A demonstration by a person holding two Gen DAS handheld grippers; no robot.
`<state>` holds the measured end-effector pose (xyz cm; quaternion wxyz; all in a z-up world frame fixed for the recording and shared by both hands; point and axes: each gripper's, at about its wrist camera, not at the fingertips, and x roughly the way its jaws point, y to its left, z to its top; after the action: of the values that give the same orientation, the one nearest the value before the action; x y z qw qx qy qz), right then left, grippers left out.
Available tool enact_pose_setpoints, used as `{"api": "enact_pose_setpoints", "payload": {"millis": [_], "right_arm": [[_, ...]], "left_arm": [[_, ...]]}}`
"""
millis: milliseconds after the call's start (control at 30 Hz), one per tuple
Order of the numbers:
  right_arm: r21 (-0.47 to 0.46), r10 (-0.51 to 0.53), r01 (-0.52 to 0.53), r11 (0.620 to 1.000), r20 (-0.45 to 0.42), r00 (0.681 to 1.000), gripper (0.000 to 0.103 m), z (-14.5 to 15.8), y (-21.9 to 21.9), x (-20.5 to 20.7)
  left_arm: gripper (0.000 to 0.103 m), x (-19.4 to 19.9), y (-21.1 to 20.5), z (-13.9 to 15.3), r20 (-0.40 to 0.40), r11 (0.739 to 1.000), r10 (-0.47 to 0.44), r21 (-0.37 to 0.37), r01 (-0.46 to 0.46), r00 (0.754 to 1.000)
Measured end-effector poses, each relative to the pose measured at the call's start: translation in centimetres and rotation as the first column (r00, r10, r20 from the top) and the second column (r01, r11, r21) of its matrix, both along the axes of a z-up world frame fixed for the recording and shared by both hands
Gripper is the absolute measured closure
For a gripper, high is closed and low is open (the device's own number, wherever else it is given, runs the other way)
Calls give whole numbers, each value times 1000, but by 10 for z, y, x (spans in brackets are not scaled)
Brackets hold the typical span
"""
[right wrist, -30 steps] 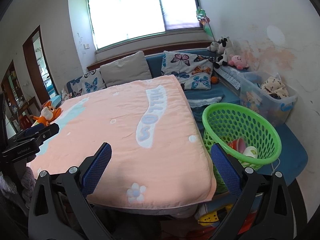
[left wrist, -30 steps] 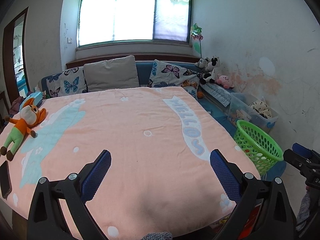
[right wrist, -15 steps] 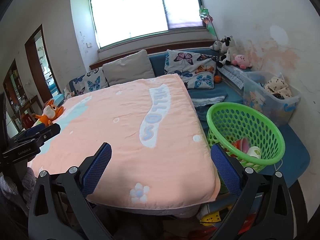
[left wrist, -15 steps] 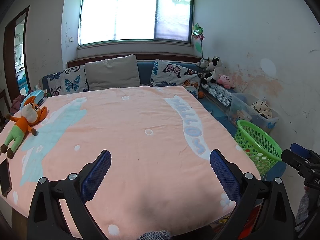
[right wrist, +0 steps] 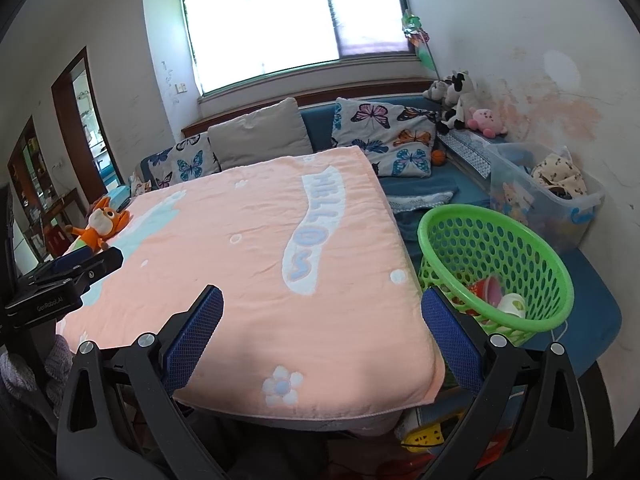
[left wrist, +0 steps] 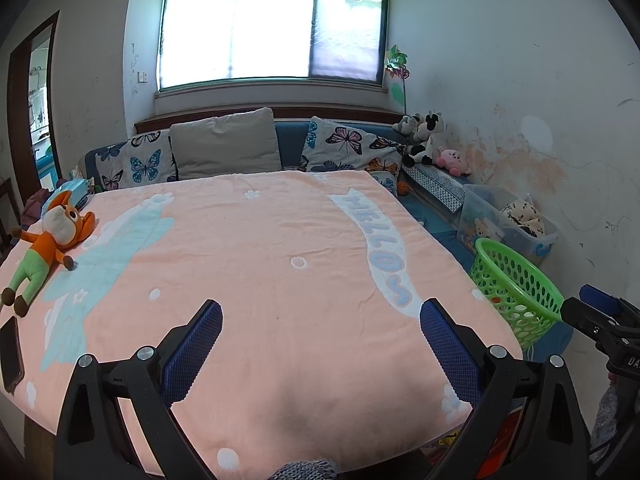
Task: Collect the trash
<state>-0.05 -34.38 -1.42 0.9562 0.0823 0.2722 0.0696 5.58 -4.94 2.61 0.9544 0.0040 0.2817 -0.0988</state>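
— What covers the surface (left wrist: 280, 280)?

— A soft, matt peach fleece blanket (right wrist: 256, 248), lightly creased, with pale blue and white printed patches. On it lie a plush orange toy (left wrist: 48, 244) and a glossy black phone (left wrist: 10, 354).

— And beside it?

— A green perforated plastic basket (right wrist: 496, 256) with a slight sheen, holding glossy plastic cups (right wrist: 502, 298), by a translucent plastic bin (right wrist: 552, 200).

— The tools?

— The right gripper (right wrist: 322, 326) and left gripper (left wrist: 320, 326) are matt black plastic with metal screws and textured blue rubber pads (left wrist: 194, 348). The wall (left wrist: 520, 80) shows flaking paint.

Both wrist cams face the window over the blanket (left wrist: 280, 260), sharing the basket (right wrist: 496, 264).
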Motion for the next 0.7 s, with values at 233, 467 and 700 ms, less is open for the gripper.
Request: {"api": "enact_pose_setpoints", "payload": {"millis": [233, 467, 700], "right_arm": [[1, 7, -7, 1000, -3, 1000, 4, -2, 0, 1], [3, 15, -15, 1000, -6, 1000, 4, -4, 2, 2], [8, 17, -17, 1000, -9, 1000, 4, -4, 2, 4]], "left_arm": [[7, -1, 1, -2, 0, 1000, 7, 1, -7, 1000], [7, -3, 4, -9, -5, 1000, 13, 2, -13, 1000], [7, -2, 5, -9, -7, 1000, 14, 4, -14, 1000]]}}
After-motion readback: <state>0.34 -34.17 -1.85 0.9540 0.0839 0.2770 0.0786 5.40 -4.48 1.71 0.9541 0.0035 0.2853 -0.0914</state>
